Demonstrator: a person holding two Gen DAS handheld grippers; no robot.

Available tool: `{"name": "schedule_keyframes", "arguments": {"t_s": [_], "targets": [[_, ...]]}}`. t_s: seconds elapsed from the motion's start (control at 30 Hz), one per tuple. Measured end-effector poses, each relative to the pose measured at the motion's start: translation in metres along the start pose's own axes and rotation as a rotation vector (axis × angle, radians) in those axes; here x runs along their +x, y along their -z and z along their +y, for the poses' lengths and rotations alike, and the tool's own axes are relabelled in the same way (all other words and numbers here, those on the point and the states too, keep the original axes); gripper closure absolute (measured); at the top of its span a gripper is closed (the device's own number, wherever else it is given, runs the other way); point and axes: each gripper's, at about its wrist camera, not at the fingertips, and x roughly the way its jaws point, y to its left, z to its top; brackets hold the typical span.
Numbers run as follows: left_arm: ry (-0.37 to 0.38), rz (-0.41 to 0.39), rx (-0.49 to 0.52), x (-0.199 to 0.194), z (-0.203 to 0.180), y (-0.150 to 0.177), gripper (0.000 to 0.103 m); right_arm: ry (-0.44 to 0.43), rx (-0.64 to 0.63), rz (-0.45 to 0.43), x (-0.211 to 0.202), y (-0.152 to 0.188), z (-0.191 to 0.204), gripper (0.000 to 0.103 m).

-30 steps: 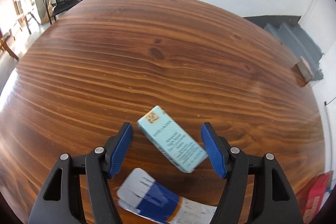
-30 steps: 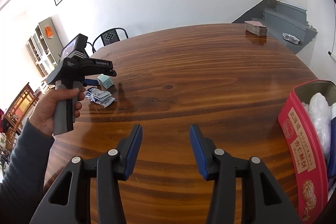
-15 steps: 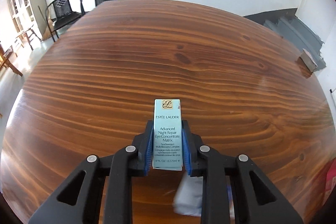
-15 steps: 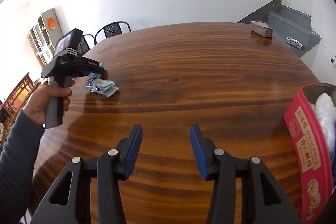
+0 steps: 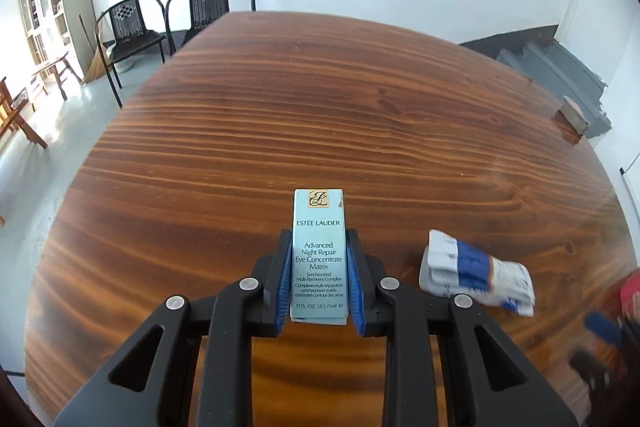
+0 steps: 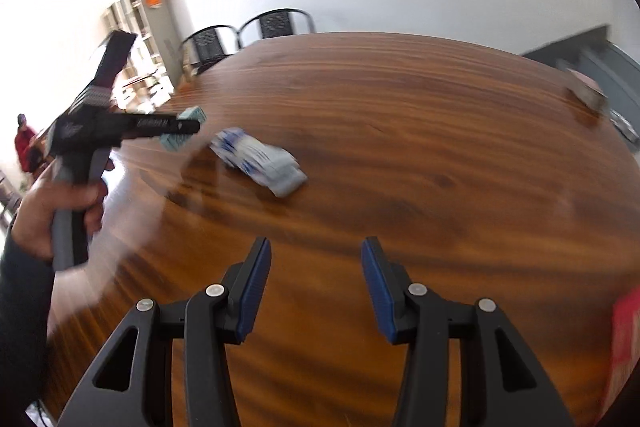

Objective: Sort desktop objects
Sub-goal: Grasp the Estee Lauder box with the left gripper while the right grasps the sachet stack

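My left gripper is shut on a pale blue cosmetics box, held lengthwise above the table with its printed face up. The right wrist view shows that gripper at the left in a person's hand, the box sticking out past its tip. A bundle of white and blue packets lies on the wooden table, right of the held box; it also shows as the packet bundle ahead of my right gripper, which stands open and holds nothing.
A red tin sits at the table's right edge, seen also as a red blur, the tin. A small flat block lies at the far right corner. Two black chairs stand beyond the far left end.
My left gripper closed on the blue box, lifted it and carried it left, so the packets now lie to its right. My right gripper swung left toward the packets, staying open.
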Motion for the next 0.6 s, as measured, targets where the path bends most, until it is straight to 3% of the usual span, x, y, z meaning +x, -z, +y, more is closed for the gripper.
{"name": "schedule_keyframes", "arguments": {"t_s": [0.2,0.33,0.6], "targets": [[0.031,-0.037,-0.014,-0.03,0.016,0.011,0.077,-0.022,-0.127,0.023,0.055,-0.04,0.028,0.052],[0.062,-0.037,-0.047,-0.035,0.024,0.012,0.077,-0.049,-0.144,0.066,0.081,-0.058,0.032,0.052],[0.071,-0.016,-0.04,-0.03,0.016,0.016,0.077,-0.091,-0.184,0.116,0.099,-0.057,0.044,0.052]]}}
